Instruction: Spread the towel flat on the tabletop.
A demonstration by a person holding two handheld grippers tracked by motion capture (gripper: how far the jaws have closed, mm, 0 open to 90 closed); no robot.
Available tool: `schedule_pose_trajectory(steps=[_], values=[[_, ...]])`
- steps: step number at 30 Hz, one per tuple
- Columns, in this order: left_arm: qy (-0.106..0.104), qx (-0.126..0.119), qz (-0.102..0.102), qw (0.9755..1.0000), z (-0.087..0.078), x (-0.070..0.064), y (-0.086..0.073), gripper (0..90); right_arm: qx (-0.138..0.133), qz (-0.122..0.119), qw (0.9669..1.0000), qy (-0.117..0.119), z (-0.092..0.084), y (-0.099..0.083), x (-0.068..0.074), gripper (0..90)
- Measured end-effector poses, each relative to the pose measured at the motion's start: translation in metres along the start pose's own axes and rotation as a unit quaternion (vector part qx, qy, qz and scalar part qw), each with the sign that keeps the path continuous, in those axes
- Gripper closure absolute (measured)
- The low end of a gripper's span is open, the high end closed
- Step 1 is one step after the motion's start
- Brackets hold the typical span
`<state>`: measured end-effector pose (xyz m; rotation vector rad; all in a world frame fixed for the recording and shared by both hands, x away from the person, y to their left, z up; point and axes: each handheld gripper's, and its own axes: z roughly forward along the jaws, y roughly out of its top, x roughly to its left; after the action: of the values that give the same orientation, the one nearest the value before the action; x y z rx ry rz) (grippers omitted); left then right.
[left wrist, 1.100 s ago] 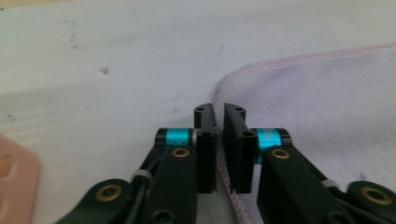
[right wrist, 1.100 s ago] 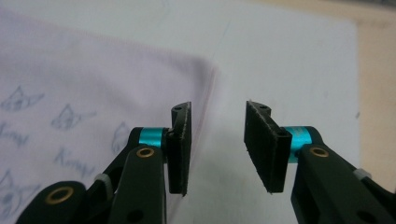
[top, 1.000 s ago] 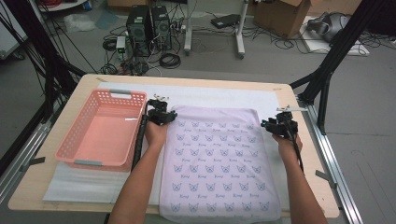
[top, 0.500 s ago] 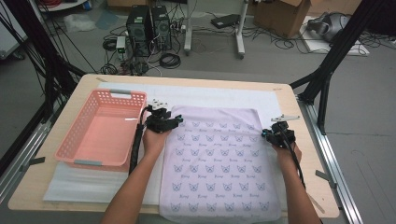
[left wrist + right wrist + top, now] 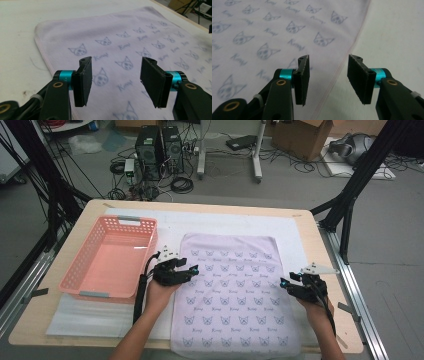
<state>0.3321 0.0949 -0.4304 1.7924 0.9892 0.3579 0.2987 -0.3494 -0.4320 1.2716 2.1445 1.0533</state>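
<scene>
A lavender towel (image 5: 232,290) printed with small cat faces lies flat on the white mat in the high view. My left gripper (image 5: 191,270) hovers over the towel's left edge, about halfway down. In the left gripper view its jaws (image 5: 116,65) stand open above the towel (image 5: 130,42), just opened wider, with nothing between them. My right gripper (image 5: 284,284) hangs at the towel's right edge. In the right gripper view its jaws (image 5: 328,62) are open over the hem (image 5: 352,45), also just opened, holding nothing.
A pink plastic basket (image 5: 131,220) stands left of the towel, close beside my left hand. The white mat (image 5: 225,222) covers most of the wooden table (image 5: 312,240). A clear plastic sheet (image 5: 90,317) lies at the front left. Cables and computer cases sit on the floor beyond.
Both hands have slid from the towel's far corners toward the person, along its side edges. The right jaws, nearly shut half a second ago, now stand apart.
</scene>
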Motion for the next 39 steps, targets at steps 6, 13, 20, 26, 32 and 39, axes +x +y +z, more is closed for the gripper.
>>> schedule_pose_trajectory(steps=[6, 13, 20, 26, 32, 39], values=[[-0.016, -0.010, 0.004, 0.9998, -0.016, -0.007, -0.013, 39.6, 0.009, -0.001, 0.9999, 0.011, -0.015, -0.018, 0.011, 54.3], [-0.029, -0.023, 0.014, 0.9992, -0.028, -0.012, -0.017, 36.1, 0.039, 0.007, 0.9990, 0.019, -0.012, -0.027, 0.011, 79.5], [-0.033, -0.041, 0.002, 0.9986, -0.032, -0.009, -0.019, 28.9, 0.015, 0.013, 0.9998, -0.001, -0.022, -0.030, 0.009, 53.8], [-0.025, -0.053, -0.004, 0.9983, -0.034, -0.007, -0.020, 18.7, -0.036, 0.012, 0.9993, 0.005, -0.029, -0.022, 0.013, 34.4], [-0.030, -0.060, -0.008, 0.9977, -0.039, -0.005, -0.022, 18.7, -0.056, 0.005, 0.9984, 0.010, -0.031, -0.016, 0.016, 25.2], [-0.035, -0.057, -0.005, 0.9978, -0.039, -0.008, -0.023, 18.7, -0.058, 0.008, 0.9981, 0.018, -0.032, -0.016, 0.016, 25.0]])
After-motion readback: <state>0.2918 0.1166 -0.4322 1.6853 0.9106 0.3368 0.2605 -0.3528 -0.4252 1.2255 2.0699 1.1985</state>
